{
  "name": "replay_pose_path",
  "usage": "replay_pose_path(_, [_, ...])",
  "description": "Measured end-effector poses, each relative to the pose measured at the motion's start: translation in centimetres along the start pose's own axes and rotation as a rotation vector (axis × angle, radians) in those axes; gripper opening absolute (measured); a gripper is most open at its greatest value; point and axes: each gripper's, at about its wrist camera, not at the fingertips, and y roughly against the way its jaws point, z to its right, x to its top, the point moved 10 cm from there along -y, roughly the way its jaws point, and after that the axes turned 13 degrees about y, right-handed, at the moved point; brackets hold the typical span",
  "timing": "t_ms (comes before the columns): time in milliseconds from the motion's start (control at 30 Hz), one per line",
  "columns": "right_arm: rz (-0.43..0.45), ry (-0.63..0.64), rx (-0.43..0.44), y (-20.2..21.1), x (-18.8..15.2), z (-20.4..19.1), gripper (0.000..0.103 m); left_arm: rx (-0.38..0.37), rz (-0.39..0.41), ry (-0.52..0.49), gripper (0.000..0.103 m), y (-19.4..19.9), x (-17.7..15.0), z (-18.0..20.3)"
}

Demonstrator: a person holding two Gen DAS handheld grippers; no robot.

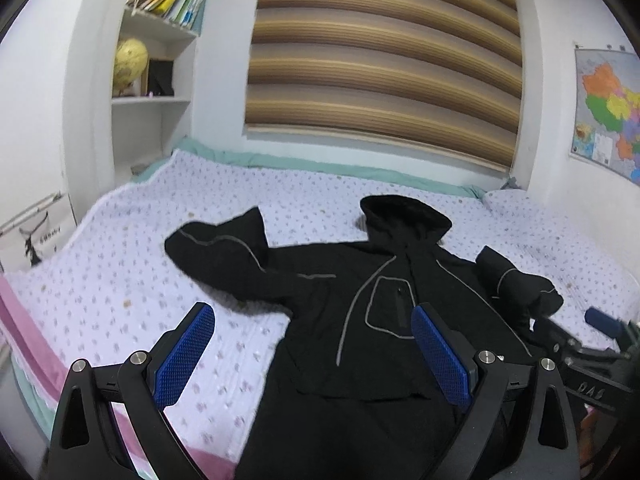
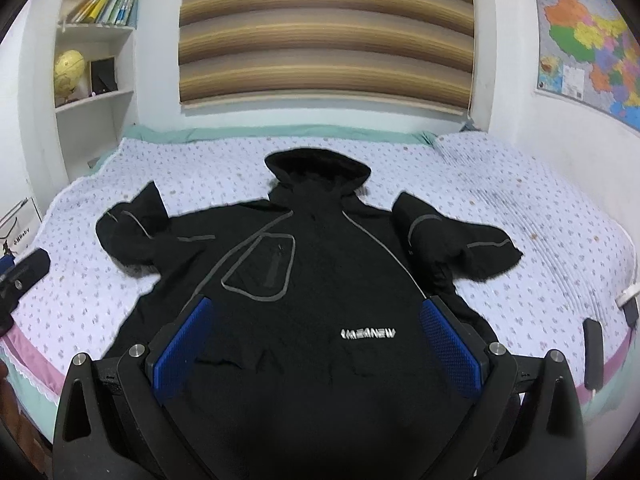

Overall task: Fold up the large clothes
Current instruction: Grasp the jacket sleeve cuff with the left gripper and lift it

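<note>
A black hooded jacket [image 2: 320,280] with grey piping lies front up on the bed, hood [image 2: 316,168] toward the window. Both sleeves are bent inward at the elbows. It also shows in the left wrist view [image 1: 360,312]. My left gripper [image 1: 312,324] is open and empty, above the jacket's left hem side and the bedspread. My right gripper [image 2: 316,316] is open and empty, above the jacket's lower front near a white logo [image 2: 368,334]. The right gripper's tip shows at the left view's right edge [image 1: 604,320].
The bed has a white dotted bedspread [image 2: 520,220] with a pink border at the near edge [image 1: 28,320]. A bookshelf with a globe [image 1: 130,60] stands at the back left. A striped blind and a wall map [image 2: 588,40] are behind. A dark object [image 2: 592,344] lies at the bed's right edge.
</note>
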Motion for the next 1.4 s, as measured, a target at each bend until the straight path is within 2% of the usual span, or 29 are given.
replay_pose_path(67, [0.039, -0.001, 0.043, 0.2, 2.1, -1.1, 0.103, -0.021, 0.005, 0.013, 0.099, -0.2, 1.3, -1.0])
replay_pose_path(167, [0.092, 0.015, 0.145, 0.3, 5.5, -3.8, 0.103, -0.049, 0.026, 0.093, 0.099, -0.5, 4.6, -5.2])
replay_pose_path(233, [0.13, 0.014, 0.217, -0.1, 7.6, -5.9, 0.103, -0.028, 0.025, 0.127, 0.099, -1.3, 6.2, -8.1])
replay_pose_path(333, [0.189, 0.005, 0.38, -1.9, 10.9, -10.2, 0.103, 0.026, 0.018, 0.148, 0.099, -3.3, 8.6, -13.0])
replay_pose_path(433, [0.198, -0.015, 0.464, -4.8, 12.8, -13.0, 0.103, -0.024, -0.055, 0.199, 0.099, -6.9, 10.0, -16.7])
replay_pose_path(500, [0.209, -0.006, 0.491, -8.0, 13.5, -14.6, 0.103, -0.083, -0.123, 0.297, 0.099, -10.2, 10.4, -19.1])
replay_pose_path(533, [0.192, 0.016, 0.479, -10.2, 13.1, -15.3, 0.103, -0.113, -0.154, 0.354, 0.099, -11.8, 10.4, -20.2])
replay_pose_path(567, [0.157, 0.034, 0.443, -13.5, 12.1, -15.7, 0.103, -0.134, -0.182, 0.425, 0.099, -14.2, 10.3, -21.7])
replay_pose_path(600, [0.116, 0.047, 0.385, -16.8, 10.8, -15.7, 0.103, -0.133, -0.189, 0.45, 0.099, -15.4, 10.2, -22.5])
replay_pose_path(667, [0.02, 0.047, 0.301, -22.4, 7.9, -15.3, 0.103, -0.056, -0.202, 0.46, 0.099, -19.3, 10.0, -24.8])
replay_pose_path(733, [-0.095, 0.018, 0.28, -27.4, 4.2, -15.2, 0.094, 0.003, -0.213, 0.439, 0.099, -22.9, 9.6, -26.2])
replay_pose_path(833, [-0.218, -0.038, 0.282, -32.6, -1.0, -15.4, 0.093, 0.014, -0.276, 0.482, 0.099, -28.6, 8.6, -28.0])
replay_pose_path(900, [-0.277, -0.06, 0.3, -33.6, -3.2, -15.5, 0.093, 0.007, -0.319, 0.574, 0.098, -32.3, 7.8, -29.8])
replay_pose_path(1067, [-0.246, -0.005, 0.286, -33.1, -3.1, -16.8, 0.097, -0.109, -0.395, 0.769, 0.096, -39.3, 5.5, -31.6])
replay_pose_path(1133, [-0.24, 0.007, 0.282, -32.9, -3.1, -17.1, 0.098, -0.115, -0.384, 0.79, 0.096, -40.8, 5.3, -31.9])
replay_pose_path(1167, [-0.239, 0.007, 0.282, -33.0, -3.1, -17.2, 0.098, -0.127, -0.359, 0.789, 0.093, -40.9, 5.7, -31.7])
replay_pose_path(1233, [-0.237, 0.005, 0.285, -32.5, -3.3, -17.2, 0.099, -0.125, -0.325, 0.772, 0.05, -41.0, 6.3, -31.3])
replay_pose_path(1267, [-0.237, 0.007, 0.284, -32.4, -3.4, -17.3, 0.099, -0.097, -0.321, 0.743, 0.023, -40.8, 6.4, -31.2])
replay_pose_path(1333, [-0.24, 0.013, 0.281, -32.9, -3.3, -16.9, 0.1, -0.077, -0.274, 0.712, 0.019, -38.9, 7.1, -30.9])
replay_pose_path(1400, [-0.242, 0.017, 0.28, -32.9, -3.2, -16.9, 0.1, 0.01, -0.176, 0.664, 0.018, -35.7, 8.6, -31.5])
